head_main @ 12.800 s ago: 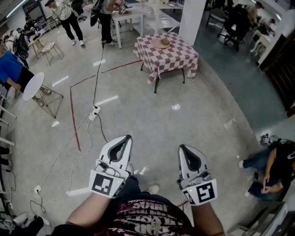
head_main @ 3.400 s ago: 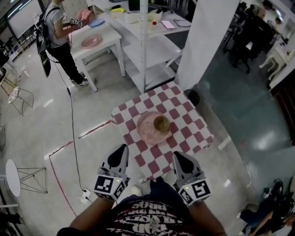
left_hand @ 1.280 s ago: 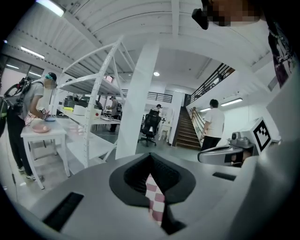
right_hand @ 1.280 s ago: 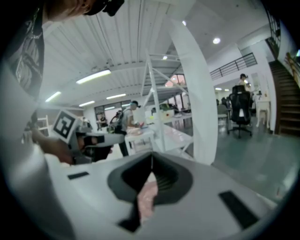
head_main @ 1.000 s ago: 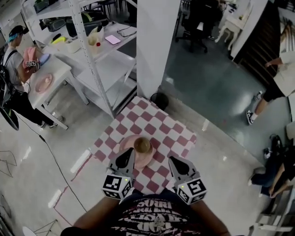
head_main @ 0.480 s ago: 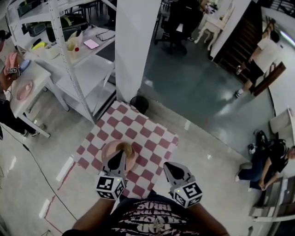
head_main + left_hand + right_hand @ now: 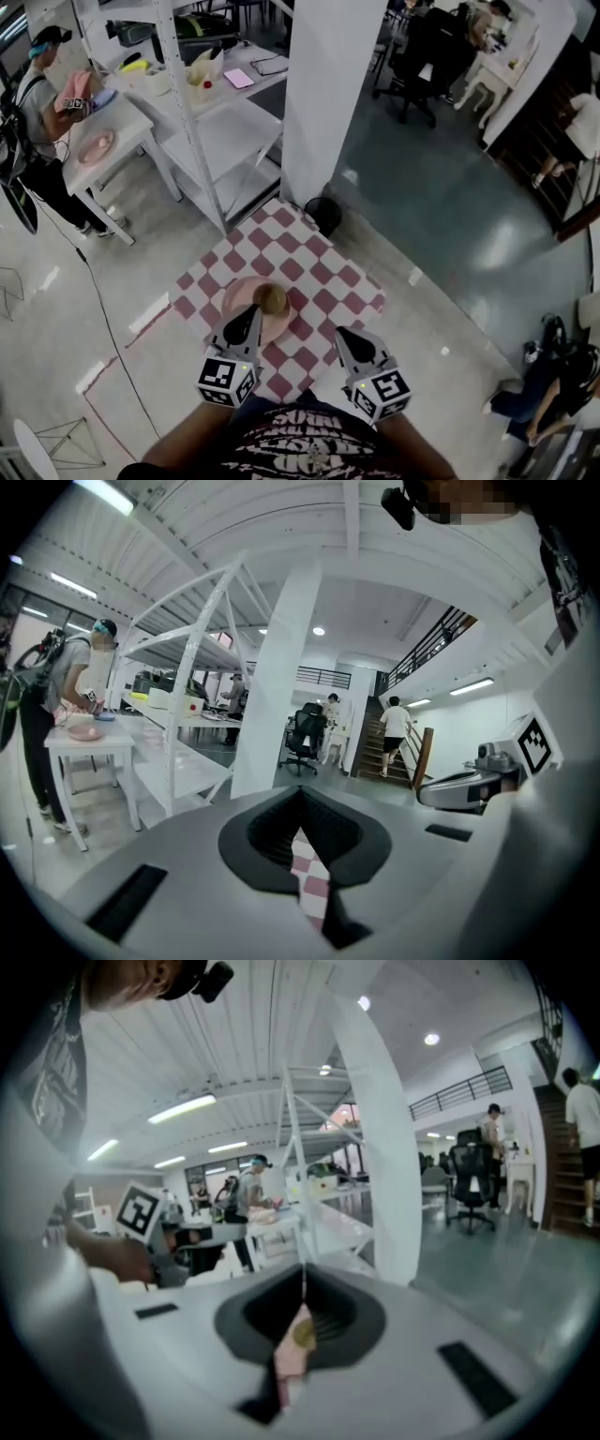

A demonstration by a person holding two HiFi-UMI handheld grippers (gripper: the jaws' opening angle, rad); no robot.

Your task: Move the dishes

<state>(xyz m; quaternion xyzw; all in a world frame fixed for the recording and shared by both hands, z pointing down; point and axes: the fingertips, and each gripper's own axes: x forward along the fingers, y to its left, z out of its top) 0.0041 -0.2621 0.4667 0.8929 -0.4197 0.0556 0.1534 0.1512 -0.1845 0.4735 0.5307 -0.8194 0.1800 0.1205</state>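
Left hand-held gripper (image 7: 247, 317) and right hand-held gripper (image 7: 348, 337) are clenched, empty. The plate (image 7: 237, 298) carrying a bowl (image 7: 271, 300) sits on the counter (image 7: 323, 281) at twelve o'clock; reaching in clenched risks shoving them.

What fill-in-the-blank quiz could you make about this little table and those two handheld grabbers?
The small brown bowl sits on a round ____ plate.
That plate rests on a red-and-white ____ tablecloth.
The left gripper and right gripper both have jaws ____, holding nothing.
Missing: pink; checked; shut.
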